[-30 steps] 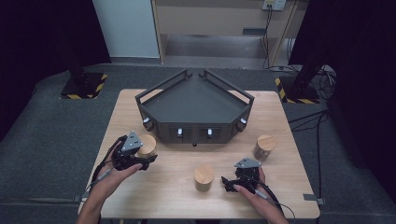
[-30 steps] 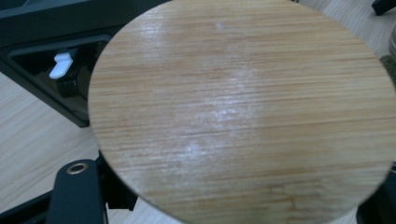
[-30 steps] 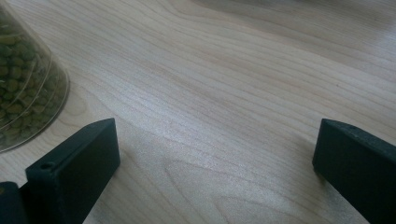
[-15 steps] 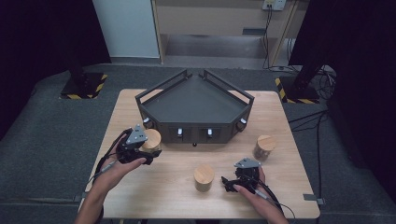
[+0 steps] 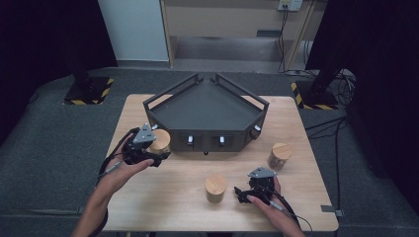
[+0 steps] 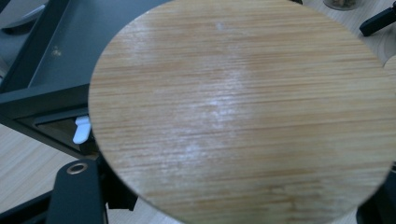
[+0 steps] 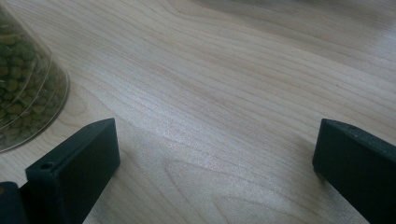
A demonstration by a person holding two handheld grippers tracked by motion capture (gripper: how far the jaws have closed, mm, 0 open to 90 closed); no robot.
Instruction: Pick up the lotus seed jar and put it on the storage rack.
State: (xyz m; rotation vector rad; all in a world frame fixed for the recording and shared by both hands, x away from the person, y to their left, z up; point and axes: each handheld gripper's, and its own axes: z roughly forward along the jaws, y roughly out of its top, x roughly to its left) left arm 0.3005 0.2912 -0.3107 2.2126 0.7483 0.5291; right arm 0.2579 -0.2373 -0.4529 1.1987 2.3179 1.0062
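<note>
My left gripper (image 5: pixel 157 150) is shut on a wooden-lidded jar (image 5: pixel 160 140), held off the table just in front of the left end of the dark tray (image 5: pixel 205 106). In the left gripper view the jar's round bamboo lid (image 6: pixel 243 107) hides most of the jaws, with the tray's wall (image 6: pixel 42 100) behind it. My right gripper (image 5: pixel 240 193) rests on the table near the front edge, open, with bare wood between its jaws (image 7: pixel 215 168). Just to its left stands a second jar (image 5: pixel 216 187), whose glass side shows green contents (image 7: pixel 23 84).
A third wooden-lidded jar (image 5: pixel 279 155) stands on the right of the table (image 5: pixel 163 207), behind the right gripper. The angular dark tray takes up the table's far middle. Cables trail from both grippers over the front edge.
My left gripper has risen with the jar and moved a little away from me, toward the tray's front left. The right gripper has stayed where it was.
</note>
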